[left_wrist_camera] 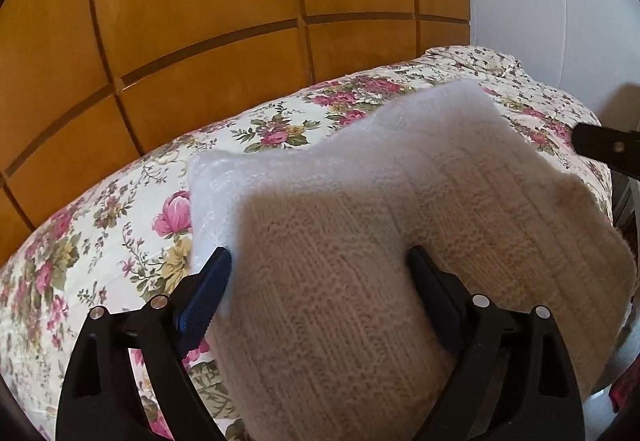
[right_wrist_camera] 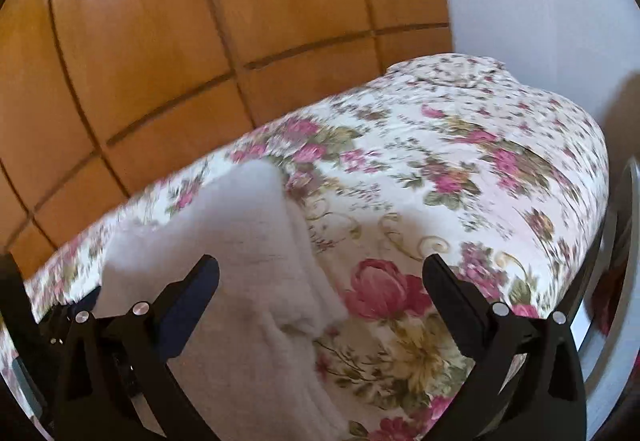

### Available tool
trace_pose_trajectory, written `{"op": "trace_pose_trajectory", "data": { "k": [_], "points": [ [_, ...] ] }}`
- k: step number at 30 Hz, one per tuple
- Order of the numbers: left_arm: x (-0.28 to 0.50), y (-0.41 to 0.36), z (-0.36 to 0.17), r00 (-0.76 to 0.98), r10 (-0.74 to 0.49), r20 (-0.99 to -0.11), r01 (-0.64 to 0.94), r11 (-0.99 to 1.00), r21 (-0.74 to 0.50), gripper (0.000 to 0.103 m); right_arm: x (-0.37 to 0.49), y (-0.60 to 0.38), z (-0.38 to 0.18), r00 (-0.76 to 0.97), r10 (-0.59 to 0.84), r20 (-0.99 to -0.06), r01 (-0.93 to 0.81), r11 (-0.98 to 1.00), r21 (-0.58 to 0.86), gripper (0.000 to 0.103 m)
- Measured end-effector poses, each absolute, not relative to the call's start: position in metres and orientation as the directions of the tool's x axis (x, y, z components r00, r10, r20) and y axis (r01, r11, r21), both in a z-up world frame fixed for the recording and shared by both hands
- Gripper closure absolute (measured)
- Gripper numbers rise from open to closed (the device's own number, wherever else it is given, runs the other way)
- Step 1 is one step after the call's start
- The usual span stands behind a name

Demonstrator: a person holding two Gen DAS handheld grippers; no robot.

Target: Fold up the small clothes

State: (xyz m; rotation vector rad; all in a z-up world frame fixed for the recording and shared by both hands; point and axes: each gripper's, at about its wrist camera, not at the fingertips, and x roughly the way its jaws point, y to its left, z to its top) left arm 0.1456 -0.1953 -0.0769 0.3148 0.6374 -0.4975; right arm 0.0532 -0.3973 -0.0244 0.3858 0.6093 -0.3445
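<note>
- Here, a cream knitted garment [left_wrist_camera: 360, 241] is lying folded on the floral bedspread [left_wrist_camera: 120, 241], a thick ribbed pad of wool taking up the near middle of the bed.
- Its far edge is catching bright light and is looking almost white; the near part is sitting in shadow and is showing its vertical ribs.
- The left gripper [left_wrist_camera: 320, 261] is hovering over the near end of the garment with its jaws standing wide; the knit is lying between the two fingers, and the pads are not pressing on it.
- One blue-lined finger [left_wrist_camera: 208, 289] is sitting at the garment's left edge, over the bedspread; the other is lying over the wool itself.
- The right gripper [right_wrist_camera: 320, 273] is also standing wide and is holding nothing; its left finger is passing over the garment [right_wrist_camera: 224, 241], its right finger over bare bedspread [right_wrist_camera: 440, 161].
- From the right wrist camera the garment is lying to the left, its stacked edges [right_wrist_camera: 316, 305] showing as layers along its right side.
- The tip of the right gripper is poking in at the right edge of the left wrist camera's view [left_wrist_camera: 604, 149], apart from the wool.
- A wooden panelled wardrobe [left_wrist_camera: 200, 41] is standing behind the bed, and a white wall [left_wrist_camera: 540, 1] is standing to its right.
- The right wrist camera's view is blurring.
</note>
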Motion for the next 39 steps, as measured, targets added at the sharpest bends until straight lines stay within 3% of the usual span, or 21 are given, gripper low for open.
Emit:
{"op": "trace_pose_trajectory", "data": {
  "k": [6,10,16,19,23,26,28,39],
  "points": [
    [0.140,-0.192,-0.077,0.706,-0.351,-0.615,0.524,0.843,0.122,0.015,0.102,-0.391,-0.071,0.638,-0.171,-0.751,0.426,0.891,0.159,0.002],
    [0.136,-0.193,-0.076,0.715,-0.343,-0.610,0.519,0.845,0.133,0.015,0.100,-0.399,-0.085,0.672,-0.151,-0.725,0.433,0.875,0.219,0.002],
    [0.118,-0.178,-0.071,0.692,-0.379,-0.615,0.514,0.856,0.051,0.009,0.085,-0.396,-0.086,0.712,-0.163,-0.683,0.429,0.871,0.240,0.002],
    [0.106,-0.163,-0.068,0.671,-0.419,-0.612,0.514,0.857,-0.023,0.008,0.080,-0.398,-0.082,0.700,-0.134,-0.701,0.444,0.851,0.281,0.002],
    [0.096,-0.147,-0.068,0.696,-0.424,-0.579,0.485,0.873,-0.056,0.008,0.071,-0.392,-0.065,0.662,-0.143,-0.736,0.429,0.877,0.215,0.002],
    [0.105,-0.153,-0.087,0.623,-0.421,-0.659,0.506,0.860,-0.071,0.008,0.063,-0.394,-0.073,0.657,-0.118,-0.744,0.416,0.881,0.227,0.002],
    [0.118,-0.154,-0.105,0.501,-0.478,-0.722,0.510,0.837,-0.200,0.005,0.063,-0.398,-0.085,0.659,-0.096,-0.746,0.415,0.873,0.255,0.002],
    [0.103,-0.142,-0.100,0.496,-0.526,-0.691,0.488,0.827,-0.279,0.004,0.057,-0.405,-0.086,0.691,-0.043,-0.722,0.414,0.842,0.346,0.002]
  ]
}}
